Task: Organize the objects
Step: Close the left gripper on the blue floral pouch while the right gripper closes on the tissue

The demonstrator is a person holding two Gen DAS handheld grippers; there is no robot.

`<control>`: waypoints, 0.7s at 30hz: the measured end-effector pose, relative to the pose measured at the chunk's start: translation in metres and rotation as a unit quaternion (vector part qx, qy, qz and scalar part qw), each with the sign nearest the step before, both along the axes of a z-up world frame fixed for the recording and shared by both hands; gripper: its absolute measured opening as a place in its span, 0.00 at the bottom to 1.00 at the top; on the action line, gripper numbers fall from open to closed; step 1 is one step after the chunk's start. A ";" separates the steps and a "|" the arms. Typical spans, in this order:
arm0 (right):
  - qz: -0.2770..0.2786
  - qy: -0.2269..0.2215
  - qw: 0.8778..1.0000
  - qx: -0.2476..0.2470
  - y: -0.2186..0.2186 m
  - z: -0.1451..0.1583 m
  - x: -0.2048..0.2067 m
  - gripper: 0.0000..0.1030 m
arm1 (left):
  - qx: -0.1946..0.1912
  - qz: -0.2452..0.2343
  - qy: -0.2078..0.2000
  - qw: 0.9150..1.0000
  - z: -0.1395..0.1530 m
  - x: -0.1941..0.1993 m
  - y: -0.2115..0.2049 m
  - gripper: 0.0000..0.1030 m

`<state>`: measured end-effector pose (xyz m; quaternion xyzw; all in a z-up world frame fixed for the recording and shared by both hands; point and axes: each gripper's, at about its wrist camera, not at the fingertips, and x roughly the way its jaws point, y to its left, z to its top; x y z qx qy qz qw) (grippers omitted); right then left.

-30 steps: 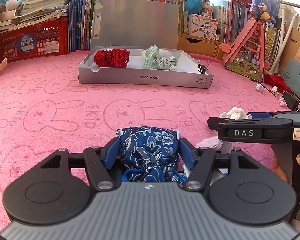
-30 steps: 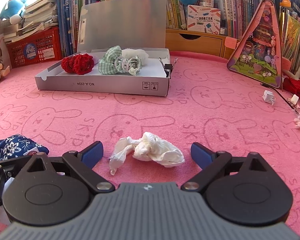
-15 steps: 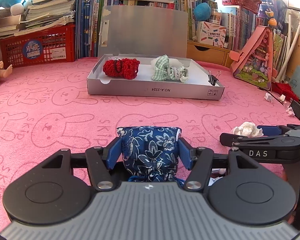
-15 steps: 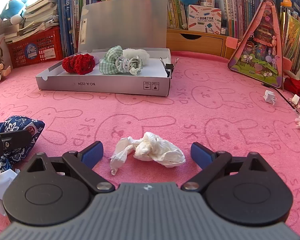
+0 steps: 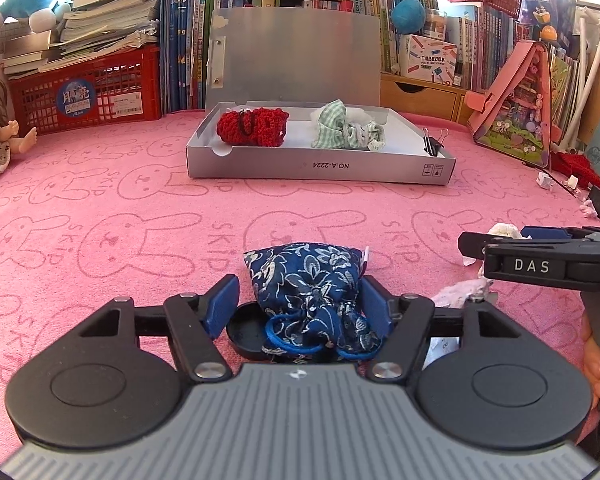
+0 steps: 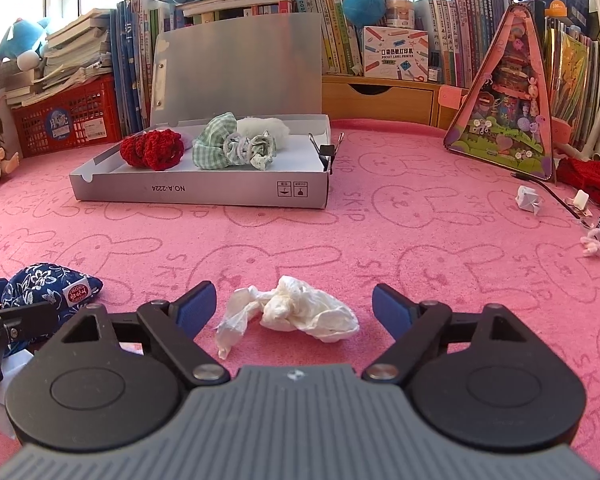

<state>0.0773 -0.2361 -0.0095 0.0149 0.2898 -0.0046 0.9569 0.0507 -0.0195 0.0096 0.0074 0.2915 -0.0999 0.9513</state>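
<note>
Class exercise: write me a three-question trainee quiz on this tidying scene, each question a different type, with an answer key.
1. True or false: the left gripper is clamped on the blue floral pouch.
2. What lies between the fingers of the right gripper? A) red crochet piece B) crumpled white tissue C) binder clip
3. Fill in: the green gingham scrunchie lies inside the silver ____.

Key: 1 false, there are gaps on both sides; 2 B, crumpled white tissue; 3 box.

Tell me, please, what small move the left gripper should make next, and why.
Probably close the fingers on the blue floral pouch. The left gripper is open, with gaps on both sides of the pouch, which lies on the pink mat. The silver box ahead already holds similar soft items.
</note>
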 end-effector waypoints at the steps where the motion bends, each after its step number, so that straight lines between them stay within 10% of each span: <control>1: 0.002 0.002 1.000 -0.002 0.001 0.000 0.001 0.80 | -0.001 -0.003 -0.002 1.000 0.001 0.000 -0.001 0.64; 9: 0.000 -0.003 1.000 0.002 0.000 -0.001 -0.002 0.53 | -0.014 -0.004 -0.002 1.000 0.003 0.001 0.000 0.53; 21: 0.006 -0.015 1.000 0.008 -0.002 0.001 -0.006 0.48 | -0.013 0.005 -0.014 1.000 0.015 0.010 0.003 0.52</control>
